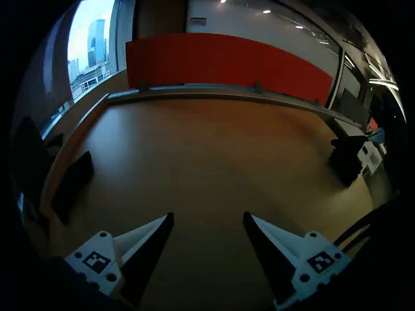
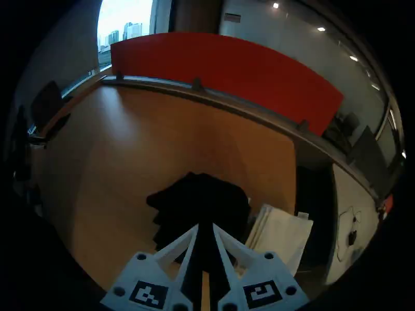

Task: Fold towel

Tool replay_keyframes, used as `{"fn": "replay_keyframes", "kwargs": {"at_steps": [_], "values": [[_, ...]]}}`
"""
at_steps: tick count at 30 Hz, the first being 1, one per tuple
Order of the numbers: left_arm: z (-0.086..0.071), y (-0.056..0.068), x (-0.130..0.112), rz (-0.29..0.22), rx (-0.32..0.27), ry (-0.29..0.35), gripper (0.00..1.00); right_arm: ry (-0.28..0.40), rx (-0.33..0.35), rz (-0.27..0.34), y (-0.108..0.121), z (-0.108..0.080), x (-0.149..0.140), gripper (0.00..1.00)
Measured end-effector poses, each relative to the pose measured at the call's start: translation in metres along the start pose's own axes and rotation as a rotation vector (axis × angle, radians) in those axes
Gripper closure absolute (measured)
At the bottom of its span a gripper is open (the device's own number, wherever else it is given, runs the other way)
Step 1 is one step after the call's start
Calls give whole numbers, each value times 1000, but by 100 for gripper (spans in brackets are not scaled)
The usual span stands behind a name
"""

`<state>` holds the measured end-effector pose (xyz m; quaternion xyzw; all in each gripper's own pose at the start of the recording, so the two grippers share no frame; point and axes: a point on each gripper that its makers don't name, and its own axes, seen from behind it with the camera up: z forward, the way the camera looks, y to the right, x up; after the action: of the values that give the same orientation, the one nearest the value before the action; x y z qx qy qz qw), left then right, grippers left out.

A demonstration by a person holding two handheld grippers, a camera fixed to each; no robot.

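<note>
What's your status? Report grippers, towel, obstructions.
Left gripper open, over the table. Right gripper pinched on the dark towel, bunched, not folded. White stack lies close beside the towel.

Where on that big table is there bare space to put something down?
Most of the wooden table is bare, from the open left claw to the red divider. It's crowded near the right claw: dark towel and white stack beside it.

From here I count two grippers, the left gripper (image 1: 207, 214) and the right gripper (image 2: 205, 226), one black towel (image 2: 197, 202), one white pile (image 2: 282, 233) at its four o'clock, one red screen (image 2: 228, 67), one table (image 2: 129, 145).
</note>
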<state>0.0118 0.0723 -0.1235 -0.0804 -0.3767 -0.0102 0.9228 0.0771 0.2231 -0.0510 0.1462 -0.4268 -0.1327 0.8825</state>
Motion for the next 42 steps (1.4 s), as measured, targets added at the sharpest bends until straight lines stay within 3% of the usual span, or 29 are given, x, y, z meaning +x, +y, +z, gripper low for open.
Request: {"fn": "replay_keyframes", "kwargs": {"at_steps": [20, 42], "values": [[-5, 0, -5, 4, 8, -4, 1, -136, -73, 105, 19, 12, -81, 96], [-1, 0, -3, 17, 17, -15, 1, -215, -111, 177, 33, 35, -124, 96]]}}
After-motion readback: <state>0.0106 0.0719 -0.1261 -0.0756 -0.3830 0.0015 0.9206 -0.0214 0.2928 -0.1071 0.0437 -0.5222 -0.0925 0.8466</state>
